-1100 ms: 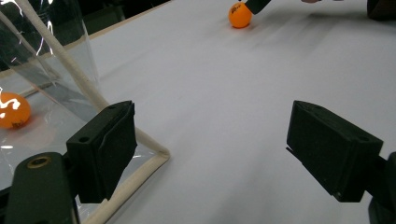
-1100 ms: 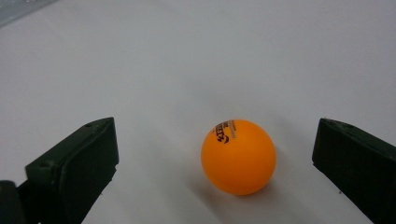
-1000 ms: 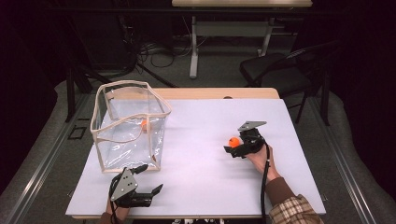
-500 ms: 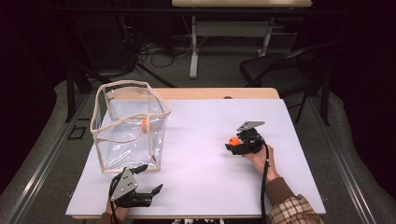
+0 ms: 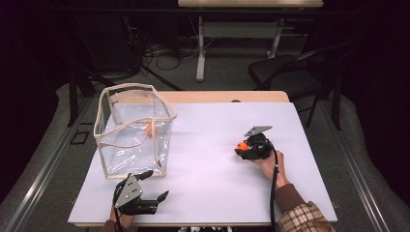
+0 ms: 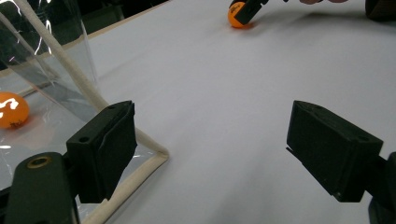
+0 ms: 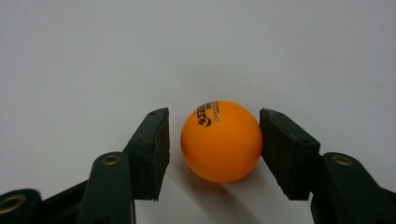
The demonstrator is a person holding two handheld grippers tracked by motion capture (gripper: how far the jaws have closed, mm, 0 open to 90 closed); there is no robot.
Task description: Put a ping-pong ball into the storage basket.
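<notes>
An orange ball (image 7: 220, 141) with black print lies on the white table between the jaws of my right gripper (image 7: 215, 149). The jaws have just been closing on it. The right pad (image 7: 285, 149) touches the ball, and a thin gap remains at the left pad (image 7: 154, 149). From above, the right gripper (image 5: 241, 147) and ball (image 5: 242, 144) are at the table's right middle. My left gripper (image 5: 155, 183) rests open at the front left, nothing between its fingers (image 6: 107, 144). A second orange ball (image 5: 149, 128) lies inside the clear bag (image 5: 133, 145).
The clear bag with a cream rim (image 6: 70, 74) stands just left of my left gripper. The white table top (image 5: 203, 145) stretches between the two grippers. Behind the table are a dark chair (image 5: 290, 72) and a desk frame (image 5: 200, 53).
The right gripper's jaws have drawn in around the orange ball. Both hands and the bag stay where they were.
</notes>
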